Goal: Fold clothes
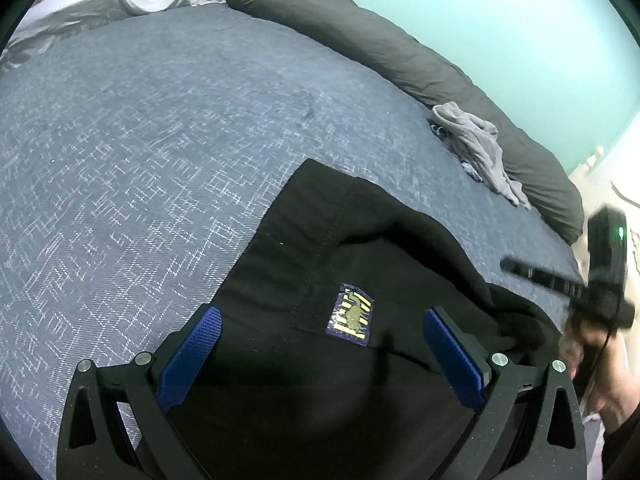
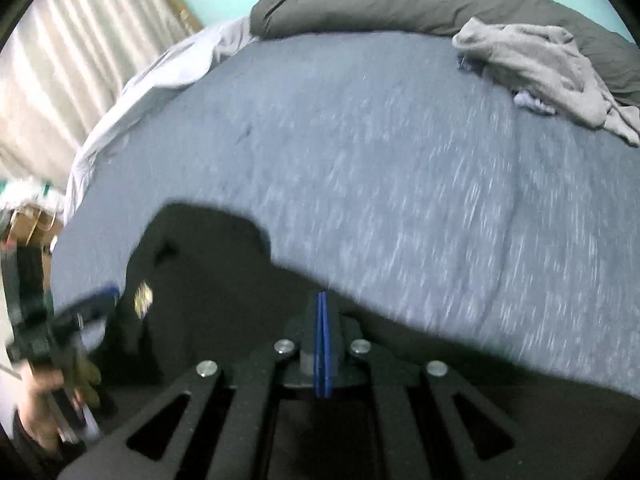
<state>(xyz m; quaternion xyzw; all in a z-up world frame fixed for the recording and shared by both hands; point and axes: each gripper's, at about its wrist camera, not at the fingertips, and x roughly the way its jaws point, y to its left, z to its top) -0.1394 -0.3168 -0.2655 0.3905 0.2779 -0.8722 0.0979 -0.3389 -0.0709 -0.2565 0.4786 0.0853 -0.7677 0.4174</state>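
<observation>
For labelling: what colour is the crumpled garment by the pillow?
Light grey garment, clearest in the right wrist view.

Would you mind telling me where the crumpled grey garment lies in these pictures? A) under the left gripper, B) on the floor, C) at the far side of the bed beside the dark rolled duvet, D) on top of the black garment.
C: the grey garment sits on the blue bed cover against the dark duvet, well away from the black garment.
</observation>
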